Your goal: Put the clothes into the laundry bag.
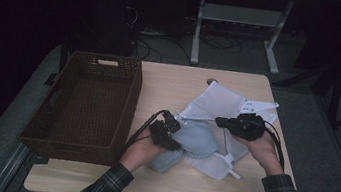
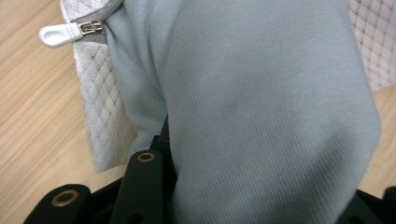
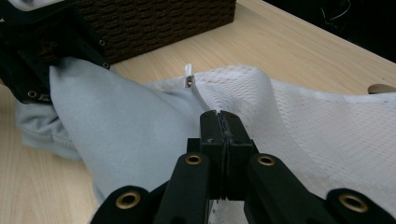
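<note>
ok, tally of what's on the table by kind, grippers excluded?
Wicker basket: 1
White mesh laundry bag: 1
Pale blue garment: 1
Total: 3

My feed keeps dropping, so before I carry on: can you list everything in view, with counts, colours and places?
Pale blue-grey soft cloth garment: one, table centre, partly inside the mesh bag's opening, held by the left gripper.
White mesh zip-up laundry bag: one, centre-right of table, under and around the garment.
White plastic zipper pull: one, at the bag's opening edge.
Dark brown woven rectangular basket: one, left side of table.
Light wooden table: one.
Left gripper: black, jaws closed on the garment.
Right gripper: black, jaws shut on the bag's edge strip.
Plaid sleeves: two, bottom edge.
</note>
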`<state>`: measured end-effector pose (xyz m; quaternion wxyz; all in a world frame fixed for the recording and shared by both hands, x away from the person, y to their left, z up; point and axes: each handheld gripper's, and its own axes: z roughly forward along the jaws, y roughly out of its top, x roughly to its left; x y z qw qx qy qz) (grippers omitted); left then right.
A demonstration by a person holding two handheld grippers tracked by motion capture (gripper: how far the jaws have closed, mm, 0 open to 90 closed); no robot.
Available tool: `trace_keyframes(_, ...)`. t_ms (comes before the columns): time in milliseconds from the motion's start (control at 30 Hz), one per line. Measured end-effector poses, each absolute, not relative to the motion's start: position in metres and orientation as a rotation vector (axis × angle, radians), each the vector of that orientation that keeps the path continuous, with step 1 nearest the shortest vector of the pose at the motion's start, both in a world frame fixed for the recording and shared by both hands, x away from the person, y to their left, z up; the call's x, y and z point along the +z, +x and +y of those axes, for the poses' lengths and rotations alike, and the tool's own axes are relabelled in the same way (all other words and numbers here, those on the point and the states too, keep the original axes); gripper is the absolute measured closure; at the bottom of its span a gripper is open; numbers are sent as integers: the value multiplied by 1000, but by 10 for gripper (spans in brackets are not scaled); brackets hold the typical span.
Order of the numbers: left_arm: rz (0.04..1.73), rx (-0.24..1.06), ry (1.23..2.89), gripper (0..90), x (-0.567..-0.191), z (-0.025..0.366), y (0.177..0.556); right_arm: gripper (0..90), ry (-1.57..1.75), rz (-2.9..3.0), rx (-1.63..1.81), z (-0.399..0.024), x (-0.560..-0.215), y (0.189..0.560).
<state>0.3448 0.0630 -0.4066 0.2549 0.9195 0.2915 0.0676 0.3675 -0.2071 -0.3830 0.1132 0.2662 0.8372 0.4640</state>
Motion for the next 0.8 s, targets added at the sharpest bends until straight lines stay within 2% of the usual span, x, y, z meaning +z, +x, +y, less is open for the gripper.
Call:
trace_keyframes(500, 757, 204, 2495, 613, -393, 45, 346, 889, 776, 2444, 1403, -199, -378, 367)
trace_keyframes(800, 799, 236, 2490, 613, -393, 33, 357, 889, 788, 2434, 1430, -196, -372, 366)
